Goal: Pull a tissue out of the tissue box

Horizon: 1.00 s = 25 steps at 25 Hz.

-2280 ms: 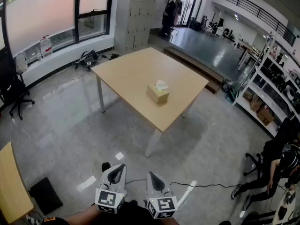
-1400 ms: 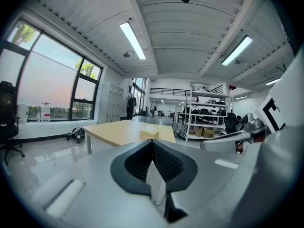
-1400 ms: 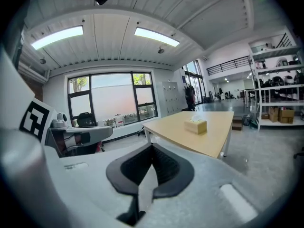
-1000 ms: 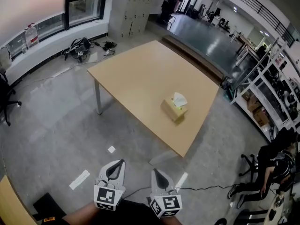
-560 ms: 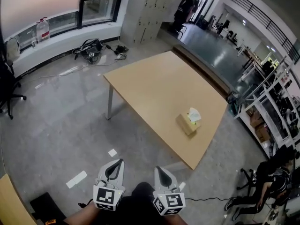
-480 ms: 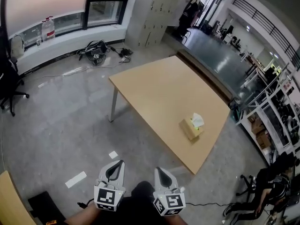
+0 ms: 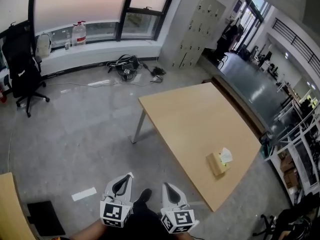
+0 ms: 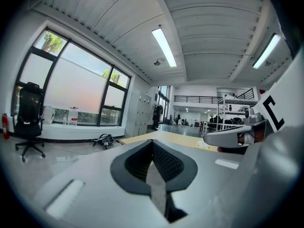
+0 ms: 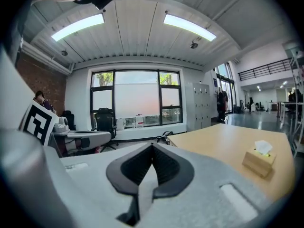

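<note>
A tan tissue box [image 7: 218, 163] with a white tissue [image 7: 226, 155] sticking up from its top sits near the right end of a light wooden table [image 7: 195, 124]. The right gripper view shows the same box [image 9: 258, 162] at the right, with its tissue [image 9: 262, 147], well beyond the jaws. My left gripper [image 7: 123, 184] and right gripper [image 7: 167, 192] are held close to my body at the bottom of the head view, over the floor and far from the table. Both are shut with nothing between their jaws.
A black office chair [image 7: 22, 69] stands at the left by the window ledge, where a water bottle [image 7: 78, 34] sits. Cables and a bag [image 7: 126, 64] lie on the floor. Lockers [image 7: 197, 31] stand behind the table, shelving [image 7: 300, 156] to the right. Another table's corner [image 7: 6, 204] shows at bottom left.
The view has swung left: the table and tissue box have shifted to the right and farther from centre. Both grippers stay shut near my body.
</note>
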Each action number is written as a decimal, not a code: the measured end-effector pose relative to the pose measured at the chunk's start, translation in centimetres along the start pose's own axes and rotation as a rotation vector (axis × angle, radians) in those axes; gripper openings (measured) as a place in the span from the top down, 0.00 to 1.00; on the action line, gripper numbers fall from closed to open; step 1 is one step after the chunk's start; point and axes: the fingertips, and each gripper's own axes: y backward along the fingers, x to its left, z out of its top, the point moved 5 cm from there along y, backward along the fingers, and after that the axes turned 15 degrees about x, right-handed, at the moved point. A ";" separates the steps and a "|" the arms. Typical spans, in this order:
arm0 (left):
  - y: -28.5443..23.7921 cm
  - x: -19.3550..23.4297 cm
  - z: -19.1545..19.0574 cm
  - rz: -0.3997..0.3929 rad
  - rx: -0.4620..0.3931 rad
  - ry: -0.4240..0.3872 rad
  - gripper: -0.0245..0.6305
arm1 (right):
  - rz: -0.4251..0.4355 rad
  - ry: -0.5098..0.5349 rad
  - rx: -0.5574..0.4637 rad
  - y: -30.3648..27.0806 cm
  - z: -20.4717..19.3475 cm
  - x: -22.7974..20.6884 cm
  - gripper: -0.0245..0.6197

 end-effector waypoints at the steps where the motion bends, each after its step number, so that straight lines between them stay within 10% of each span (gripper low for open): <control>1: -0.5 0.1 0.4 0.004 0.002 -0.005 0.93 | 0.006 -0.005 0.000 -0.5 0.3 -0.3 0.97; 25: -23.0 -5.7 9.1 -0.098 0.141 -0.135 0.93 | -0.007 -0.172 0.016 -11.4 4.7 -18.9 0.97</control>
